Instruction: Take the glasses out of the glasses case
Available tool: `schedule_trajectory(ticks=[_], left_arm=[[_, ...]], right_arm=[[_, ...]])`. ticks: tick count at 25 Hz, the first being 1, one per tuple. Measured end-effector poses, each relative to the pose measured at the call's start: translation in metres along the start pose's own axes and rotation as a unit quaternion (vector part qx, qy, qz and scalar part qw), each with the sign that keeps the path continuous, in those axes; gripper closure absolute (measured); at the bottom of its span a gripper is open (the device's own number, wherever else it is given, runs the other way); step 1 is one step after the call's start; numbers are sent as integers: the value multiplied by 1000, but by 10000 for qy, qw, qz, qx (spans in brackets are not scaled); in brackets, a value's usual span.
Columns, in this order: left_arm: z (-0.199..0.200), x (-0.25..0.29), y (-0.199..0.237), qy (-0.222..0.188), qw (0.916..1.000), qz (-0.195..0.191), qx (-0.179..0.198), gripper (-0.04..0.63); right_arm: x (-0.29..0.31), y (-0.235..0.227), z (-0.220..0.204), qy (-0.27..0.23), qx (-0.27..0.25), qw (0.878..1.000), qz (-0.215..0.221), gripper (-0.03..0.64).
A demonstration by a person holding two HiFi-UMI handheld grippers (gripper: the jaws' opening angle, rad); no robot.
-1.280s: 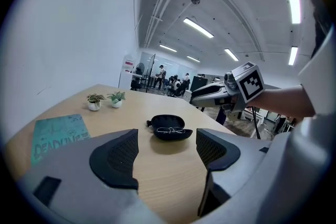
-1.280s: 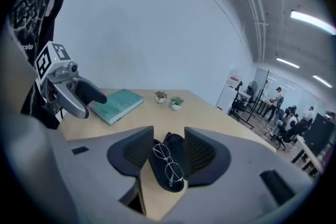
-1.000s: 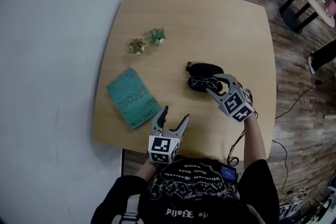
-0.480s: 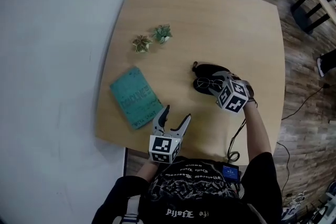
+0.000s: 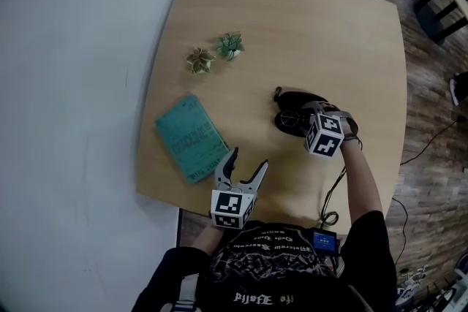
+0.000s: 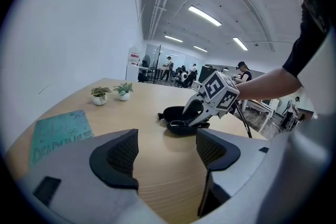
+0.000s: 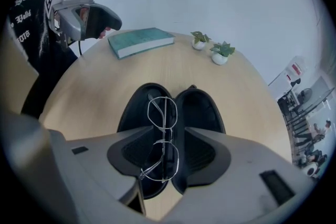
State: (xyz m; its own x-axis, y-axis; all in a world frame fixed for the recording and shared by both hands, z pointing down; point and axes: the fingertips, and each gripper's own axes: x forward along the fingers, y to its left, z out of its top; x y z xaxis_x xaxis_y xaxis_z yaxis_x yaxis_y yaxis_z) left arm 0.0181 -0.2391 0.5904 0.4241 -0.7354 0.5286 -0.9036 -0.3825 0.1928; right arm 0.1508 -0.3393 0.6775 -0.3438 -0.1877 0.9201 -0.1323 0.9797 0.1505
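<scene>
Jaws of the right gripper (image 7: 170, 152) stand apart and straddle the glasses (image 7: 163, 140); no squeeze on the wire frame seen yet. Right gripper view: the glasses lie in the open glasses case (image 7: 202, 105). Their long axis runs straight along the gap between the jaws, nearer lens between the pads, farther lens beyond the tips. A closing stroke would, I judge, catch that nearer lens across its short side.

Left gripper view: left gripper (image 6: 165, 149) has its jaws apart with only bare table (image 6: 152, 176) between them. The case sits ahead and well apart.

Head view: the case lies toward the table's right edge, with the right gripper pitched steeply down onto it. The left gripper hangs over the near edge beside the book (image 5: 191, 137). The right hand is clearly nearer.
</scene>
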Motion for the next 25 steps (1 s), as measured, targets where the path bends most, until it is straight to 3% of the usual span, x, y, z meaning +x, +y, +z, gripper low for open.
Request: schedule_trajectory(ticks=[12,15,16,25], left_arm=[[-19,10,11,254,9996,84,12,241],[-23,10,11,309,9995,91,73,241],[-24,10,11,319,9994,98,68,241],[-28,7,15,368,9991,229,36,241]], right_arm=[[14,4,0,200,60,9988,441,451],[12,3,0,173,-17,9994,293,470],[11,2,0,145,-21,9996,238,505],[7,-1,4,-159,-42,9997,-153,509]])
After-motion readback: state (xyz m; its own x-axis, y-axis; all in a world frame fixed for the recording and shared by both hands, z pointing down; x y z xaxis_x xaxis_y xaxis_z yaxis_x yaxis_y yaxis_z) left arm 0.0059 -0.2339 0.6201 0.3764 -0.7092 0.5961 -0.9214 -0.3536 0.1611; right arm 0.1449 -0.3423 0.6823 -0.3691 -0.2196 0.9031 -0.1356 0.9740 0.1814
